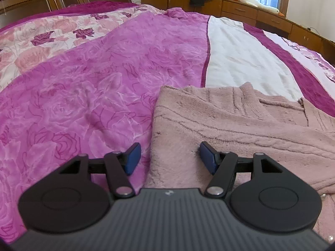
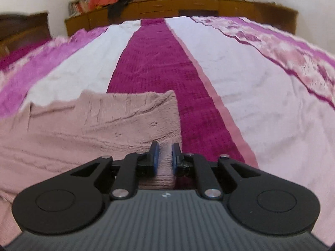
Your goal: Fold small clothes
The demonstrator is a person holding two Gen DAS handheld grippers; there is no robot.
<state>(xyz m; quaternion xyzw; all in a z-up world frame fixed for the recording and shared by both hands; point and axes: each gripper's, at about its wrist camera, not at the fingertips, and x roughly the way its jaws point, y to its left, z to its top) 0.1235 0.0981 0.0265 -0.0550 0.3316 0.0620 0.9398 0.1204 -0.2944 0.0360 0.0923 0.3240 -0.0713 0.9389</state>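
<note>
On the bed [image 1: 104,83], in the left wrist view, a folded pink knitted sweater [image 1: 240,125] lies flat on the magenta rose-print cover. The left tool [image 1: 169,156] stands wide above the sweater's near left edge, one blue pad over the cover, the other over the knit, nothing gripped between them. In the right wrist view, the right tool [image 2: 165,156] is narrow at the sweater's [image 2: 94,129] right edge, a fold of knit between its blue pads; whether they press it I cannot tell.
</note>
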